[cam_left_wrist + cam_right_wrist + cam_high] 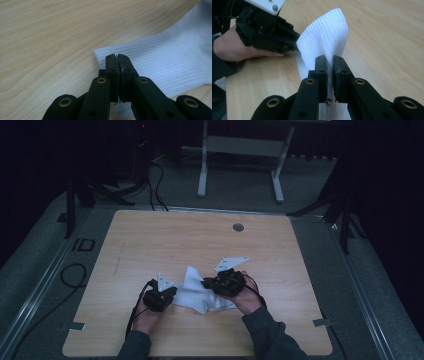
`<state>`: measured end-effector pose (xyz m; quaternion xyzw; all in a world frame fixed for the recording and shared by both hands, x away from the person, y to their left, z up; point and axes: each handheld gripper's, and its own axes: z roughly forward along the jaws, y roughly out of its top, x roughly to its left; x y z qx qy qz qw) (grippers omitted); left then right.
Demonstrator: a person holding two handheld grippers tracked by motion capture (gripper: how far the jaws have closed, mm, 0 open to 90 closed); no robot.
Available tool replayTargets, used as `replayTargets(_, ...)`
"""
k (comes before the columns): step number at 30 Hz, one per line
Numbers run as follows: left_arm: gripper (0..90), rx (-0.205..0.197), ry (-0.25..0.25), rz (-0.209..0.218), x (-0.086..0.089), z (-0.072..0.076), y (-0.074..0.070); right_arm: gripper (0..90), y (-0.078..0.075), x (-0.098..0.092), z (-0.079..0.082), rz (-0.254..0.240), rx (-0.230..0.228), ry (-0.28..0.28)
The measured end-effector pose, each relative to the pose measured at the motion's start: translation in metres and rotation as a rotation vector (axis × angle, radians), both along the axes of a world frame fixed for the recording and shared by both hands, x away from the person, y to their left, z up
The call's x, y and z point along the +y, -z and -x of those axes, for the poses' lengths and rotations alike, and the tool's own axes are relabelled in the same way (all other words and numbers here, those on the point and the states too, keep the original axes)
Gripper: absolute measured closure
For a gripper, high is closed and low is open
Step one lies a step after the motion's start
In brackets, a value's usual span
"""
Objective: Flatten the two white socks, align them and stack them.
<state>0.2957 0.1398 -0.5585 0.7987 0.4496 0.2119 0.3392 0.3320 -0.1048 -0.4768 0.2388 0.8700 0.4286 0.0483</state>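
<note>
Near the front edge of the wooden table (pixel 150 240), a white ribbed sock (pixel 200 295) is spread between the two grippers, with a peak of fabric raised at its middle. At its left end the left gripper (pixel 161 298) is seen low over the table, held in the person's left hand (pixel 146 316). Along that gripper's own view, the jaws are pressed together on the ribbed cuff of the sock (pixel 160 65), a thin layer of fabric being caught between the pads while the rest lies flat on the wood grain (pixel 50 37). At the sock's right end the right gripper (pixel 223 282) is carried by the right hand (pixel 245 300), a grey three-cornered plate (pixel 231 264) standing above it. From the right gripper view the jaws are clamped on a fold of the sock (pixel 327 37), which is lifted into an upright arch just beyond the pads. Farther off in that view, the left gripper (pixel 287 42) is met touching the same fabric.
</note>
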Motion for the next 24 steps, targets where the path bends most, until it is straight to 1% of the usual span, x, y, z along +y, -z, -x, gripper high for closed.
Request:
replayTargets(4, 87.3, -0.014, -0.009, 0.026, 0.005, 0.003, -0.005, 83.1, 0.006, 0.007, 0.001, 0.006, 0.023, 0.020)
replayTargets(7, 87.4, -0.031, -0.019, 0.035, 0.010, 0.007, -0.011, 83.1, 0.008, 0.013, 0.001, 0.004, 0.035, 0.041)
replayTargets(10, 87.9, -0.032, -0.025, 0.026, 0.013, 0.010, -0.013, 83.1, 0.011, 0.017, 0.002, 0.011, 0.038, 0.044)
replayTargets(12, 88.0, -0.024, -0.039, 0.008, 0.017, 0.014, -0.015, 83.0, 0.018, 0.026, 0.004, 0.037, 0.040, 0.040)
replayTargets(13, 88.2, -0.022, -0.044, 0.004, 0.019, 0.015, -0.015, 83.0, 0.020, 0.028, 0.004, 0.041, 0.043, 0.040)
replayTargets(18, 88.9, -0.022, -0.065, 0.011, 0.025, 0.016, -0.016, 82.9, 0.034, 0.041, 0.000, 0.063, 0.079, 0.045)
replayTargets(21, 89.0, -0.013, -0.062, 0.007, 0.025, 0.016, -0.015, 82.7, 0.041, 0.048, -0.002, 0.074, 0.102, 0.047)
replayTargets(24, 88.9, -0.015, -0.054, 0.006, 0.023, 0.016, -0.015, 82.5, 0.050, 0.055, -0.005, 0.083, 0.133, 0.043)
